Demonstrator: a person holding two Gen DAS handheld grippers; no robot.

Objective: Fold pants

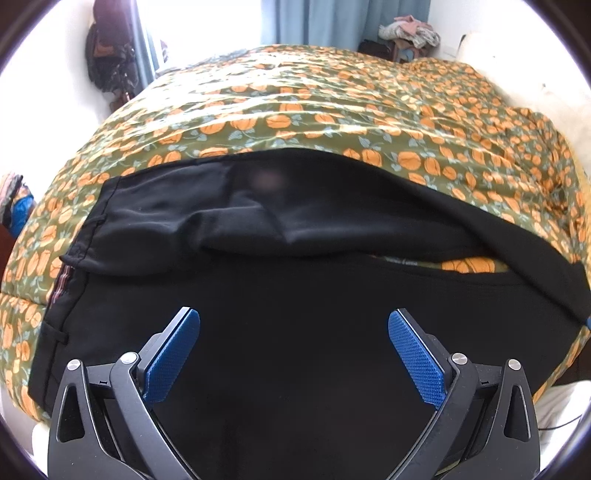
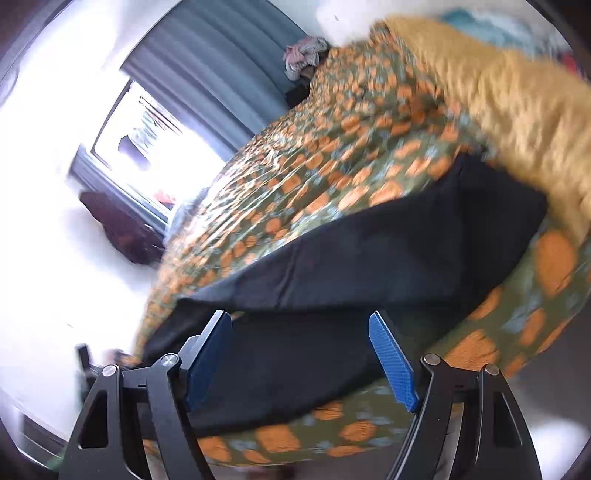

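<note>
Black pants [image 1: 258, 229] lie across a bed with an orange-and-green flowered cover [image 1: 295, 107]. Their waistband with belt loops sits at the left, and one leg is folded over the other. My left gripper [image 1: 293, 321] hovers over the near part of the pants, open, blue pads wide apart with nothing between them. In the tilted, blurred right wrist view the pants [image 2: 388, 251] stretch across the cover [image 2: 332, 155], a folded layer on top. My right gripper [image 2: 299, 325] stands open just above the near edge of the cloth, holding nothing.
A window with blue curtains [image 1: 332, 22] is behind the bed. A pile of clothes [image 1: 410, 31] sits at the far corner. A dark bag [image 1: 110, 59] hangs at the left wall. A mustard blanket [image 2: 517, 110] lies along the bed's right side.
</note>
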